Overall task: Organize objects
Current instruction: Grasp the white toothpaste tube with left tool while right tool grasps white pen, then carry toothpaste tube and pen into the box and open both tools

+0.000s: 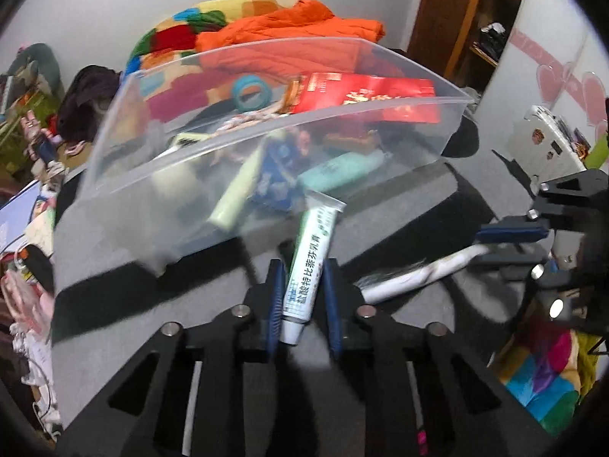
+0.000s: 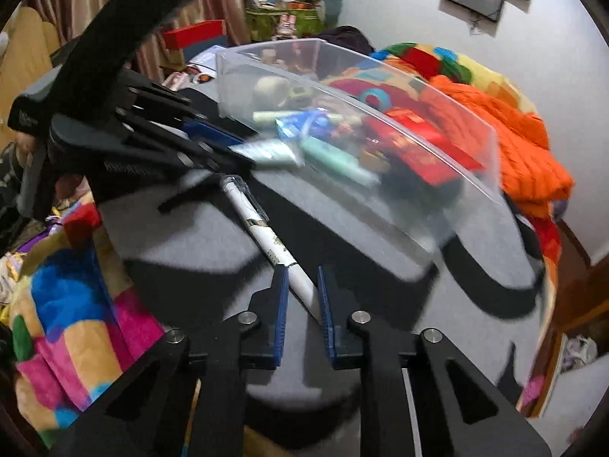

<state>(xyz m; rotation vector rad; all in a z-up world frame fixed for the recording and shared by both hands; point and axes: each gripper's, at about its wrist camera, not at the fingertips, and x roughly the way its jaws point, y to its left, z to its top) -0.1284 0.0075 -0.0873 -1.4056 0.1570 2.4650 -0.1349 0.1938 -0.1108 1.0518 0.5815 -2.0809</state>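
Observation:
A white and green ointment tube (image 1: 310, 259) stands between my left gripper's (image 1: 304, 266) blue pads, which are shut on it just in front of the clear plastic bin (image 1: 125, 144). My right gripper (image 2: 302, 272) is shut on the end of a white pen (image 2: 262, 224) that slants over the grey surface (image 2: 198, 243). The right wrist view shows the left gripper (image 2: 236, 148) from the side with the tube (image 2: 266, 152) at its tips, near the bin's (image 2: 418, 87) wall. The left wrist view shows the right gripper (image 1: 495, 247) holding the pen (image 1: 415, 274) at the right.
The bin holds a red packet (image 1: 365, 93), a blue tape roll (image 1: 251, 93), a teal tube (image 1: 338, 171), a pale green tube (image 1: 236, 194) and a blue packet (image 1: 278, 175). Behind it lie an orange jacket (image 1: 289, 26) and a colourful blanket (image 2: 68, 304). Clutter lines the left edge.

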